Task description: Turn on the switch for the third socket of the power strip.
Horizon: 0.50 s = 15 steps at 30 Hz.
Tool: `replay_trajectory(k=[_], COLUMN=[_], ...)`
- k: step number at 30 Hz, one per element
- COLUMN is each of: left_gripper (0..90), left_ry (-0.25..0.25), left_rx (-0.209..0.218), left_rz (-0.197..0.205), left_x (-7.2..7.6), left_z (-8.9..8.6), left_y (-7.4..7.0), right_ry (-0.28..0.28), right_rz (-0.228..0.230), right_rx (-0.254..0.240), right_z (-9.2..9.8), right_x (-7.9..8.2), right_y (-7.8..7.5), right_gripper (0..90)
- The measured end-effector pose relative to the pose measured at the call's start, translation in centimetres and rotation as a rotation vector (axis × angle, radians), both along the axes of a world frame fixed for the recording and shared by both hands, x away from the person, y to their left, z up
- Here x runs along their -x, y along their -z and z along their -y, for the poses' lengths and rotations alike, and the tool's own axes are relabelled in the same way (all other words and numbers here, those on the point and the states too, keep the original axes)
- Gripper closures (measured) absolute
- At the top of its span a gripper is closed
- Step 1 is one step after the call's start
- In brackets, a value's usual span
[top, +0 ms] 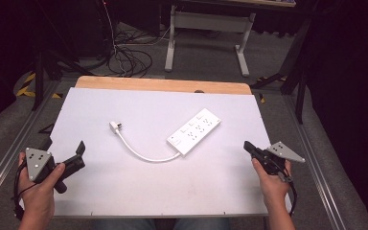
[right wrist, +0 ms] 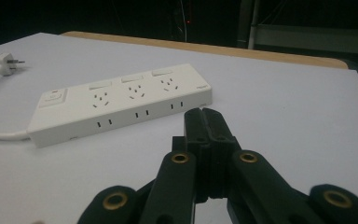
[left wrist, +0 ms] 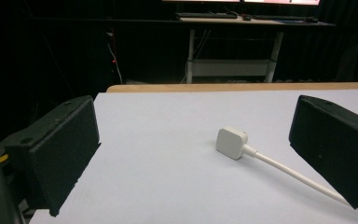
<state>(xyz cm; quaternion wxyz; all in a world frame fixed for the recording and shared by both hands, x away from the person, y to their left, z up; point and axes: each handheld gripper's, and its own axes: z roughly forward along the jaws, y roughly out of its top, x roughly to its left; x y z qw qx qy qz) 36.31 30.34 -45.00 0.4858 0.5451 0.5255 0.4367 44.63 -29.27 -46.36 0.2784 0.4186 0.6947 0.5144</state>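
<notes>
On the white table top (top: 124, 191) lies a white power strip (top: 194, 131), set at a slant near the middle, its short cable (top: 139, 153) curving leftward to a white plug (top: 114, 126) that rests flat and unplugged on the surface. At the table's left edge the person's left hand (top: 38, 191) holds the left gripper (top: 64, 155) with its jaws spread wide, empty, the plug lying well ahead between them in the left gripper view. At the right edge the right gripper (top: 248, 146) has its jaws pressed together on nothing, pointing toward the strip.
</notes>
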Motion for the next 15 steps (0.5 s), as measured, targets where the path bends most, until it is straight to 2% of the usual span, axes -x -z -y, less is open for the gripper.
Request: replay_trajectory(k=[4,6,11,15], left_gripper=[2.2,2.2,2.2,2.2], left_ry=[0.0,0.0,0.0,0.005], left_rx=[-0.002,-0.002,-0.002,-0.009], left_rz=[0.0,0.0,-0.001,-0.005], left_x=[0.0,0.0,-0.1,-0.1], left_z=[0.0,0.0,0.1,0.1], left_y=[0.0,0.0,0.0,0.1], right_ry=[0.003,-0.006,-0.002,-0.016], right_rz=[-0.015,-0.014,-0.001,0.002], right_rx=[-0.015,-0.005,-0.03,-0.029], right_z=[-0.7,-1.1,-1.8,-2.3], right_x=[-0.3,-0.5,-0.9,-1.1], right_y=[0.1,0.0,-0.5,-0.7], right_gripper=[90.0,90.0,90.0,90.0])
